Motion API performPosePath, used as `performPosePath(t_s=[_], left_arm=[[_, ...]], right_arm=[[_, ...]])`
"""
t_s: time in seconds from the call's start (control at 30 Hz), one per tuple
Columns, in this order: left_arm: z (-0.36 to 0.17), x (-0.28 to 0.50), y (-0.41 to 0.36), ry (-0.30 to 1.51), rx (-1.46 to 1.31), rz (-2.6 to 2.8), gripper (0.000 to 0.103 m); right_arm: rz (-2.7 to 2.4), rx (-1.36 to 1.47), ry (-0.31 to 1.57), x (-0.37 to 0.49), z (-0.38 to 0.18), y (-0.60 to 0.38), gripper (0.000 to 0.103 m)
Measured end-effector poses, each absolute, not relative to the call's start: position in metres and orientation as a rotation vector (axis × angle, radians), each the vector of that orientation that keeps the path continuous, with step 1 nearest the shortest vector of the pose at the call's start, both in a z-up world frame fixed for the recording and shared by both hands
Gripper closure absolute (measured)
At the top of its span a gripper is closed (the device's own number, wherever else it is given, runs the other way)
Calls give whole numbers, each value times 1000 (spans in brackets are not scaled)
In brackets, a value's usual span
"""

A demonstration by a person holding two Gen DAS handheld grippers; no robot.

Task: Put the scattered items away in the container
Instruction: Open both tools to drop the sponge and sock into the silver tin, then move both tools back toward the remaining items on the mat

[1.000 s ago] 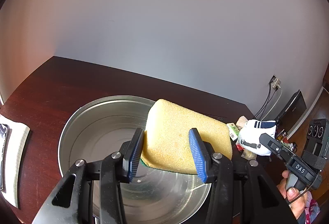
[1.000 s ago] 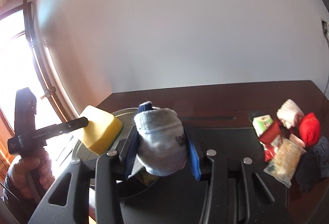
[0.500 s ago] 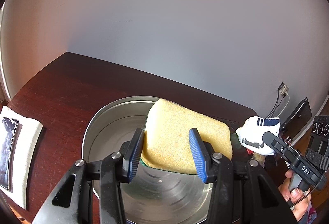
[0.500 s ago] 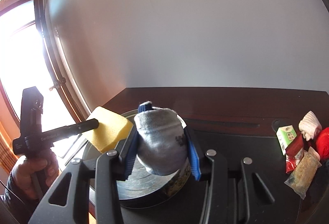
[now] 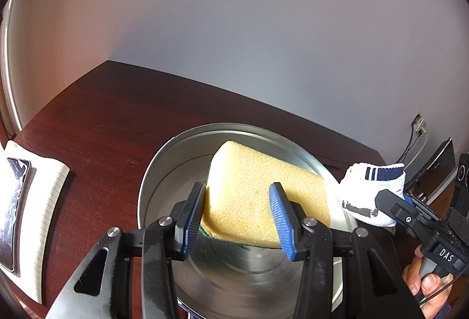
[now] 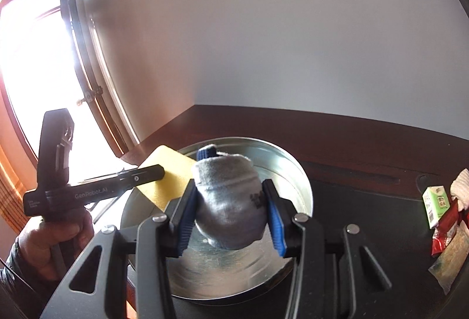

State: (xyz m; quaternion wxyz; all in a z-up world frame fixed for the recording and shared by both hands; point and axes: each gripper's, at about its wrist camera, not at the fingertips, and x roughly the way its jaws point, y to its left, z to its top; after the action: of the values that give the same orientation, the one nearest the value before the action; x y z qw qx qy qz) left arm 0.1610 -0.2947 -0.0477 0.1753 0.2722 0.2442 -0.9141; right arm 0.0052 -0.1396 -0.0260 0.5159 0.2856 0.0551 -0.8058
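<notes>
Daylight floods in from the window (image 6: 38,78) at the left of the right wrist view, blown out to white with an orange flare beside it. The metal container (image 5: 234,283) shows soft glare. Both views bend strongly, with black vignetted corners; the wall is evenly lit.

Both grippers are closing in over the round tin (image 6: 296,172): the rolled sock (image 6: 230,201) is now hanging above its middle, and the sponge (image 5: 258,196) is nearing the sock.
</notes>
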Motion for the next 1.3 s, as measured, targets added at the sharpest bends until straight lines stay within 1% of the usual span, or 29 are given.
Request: performPosePath(t_s=[0.5,0.73,0.77,0.87,0.93,0.97,1.03,1.1,1.17,1.3], left_arm=[[-61,154,-293,683,840,-2534,55],[-67,147,-299,688,875,-2516,54],[-68,147,-301,692,878,-2511,54],[-70,146,-305,701,886,-2502,53],[-72,144,-308,703,891,-2501,52],[-72,143,-309,703,892,-2501,49],[-71,143,-308,700,886,-2501,42],[-70,142,-308,699,877,-2500,32],[-68,144,-308,697,862,-2487,30],[-55,145,-299,667,813,-2501,30]], right_arm=[[-1931,740,244,6,-49,-167,59],[-1937,809,286,1,-62,-174,59],[-1936,815,291,1,-64,-175,57],[-1931,828,298,1,-69,-177,56],[-1926,830,286,1,-71,-178,51],[-1923,830,280,1,-72,-178,43],[-1920,816,265,3,-69,-178,37],[-1918,800,255,4,-67,-176,36],[-1923,779,239,6,-63,-171,36],[-1945,762,187,6,-57,-155,36]])
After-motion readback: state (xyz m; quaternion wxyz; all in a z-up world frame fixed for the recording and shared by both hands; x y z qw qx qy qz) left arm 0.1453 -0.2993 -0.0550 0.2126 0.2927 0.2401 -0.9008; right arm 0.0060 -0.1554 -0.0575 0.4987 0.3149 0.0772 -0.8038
